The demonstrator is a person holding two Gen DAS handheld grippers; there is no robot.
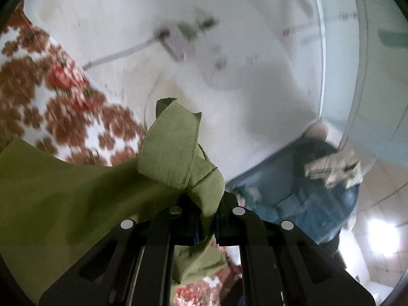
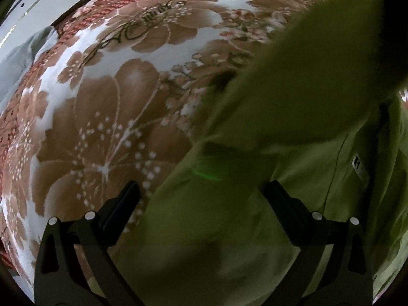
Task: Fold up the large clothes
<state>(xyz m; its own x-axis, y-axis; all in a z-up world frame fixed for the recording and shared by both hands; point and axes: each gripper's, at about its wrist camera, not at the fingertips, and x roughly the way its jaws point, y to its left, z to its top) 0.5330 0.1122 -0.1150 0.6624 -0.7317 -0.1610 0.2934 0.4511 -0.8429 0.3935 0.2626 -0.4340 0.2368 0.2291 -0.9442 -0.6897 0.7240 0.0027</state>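
Softly ribbed green garment (image 1: 176,150) on floral bedspread (image 2: 107,132)

Olive-green garment (image 2: 293,132); brown-and-red floral white bedspread (image 2: 122,117)

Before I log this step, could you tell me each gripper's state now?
Left gripper: shut on the green garment.
Right gripper: open, holding nothing.

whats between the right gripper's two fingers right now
In the right wrist view the right gripper stands open over the green garment. Between its fingers lie that cloth and an edge of the floral bedspread; the pads do not press on either.
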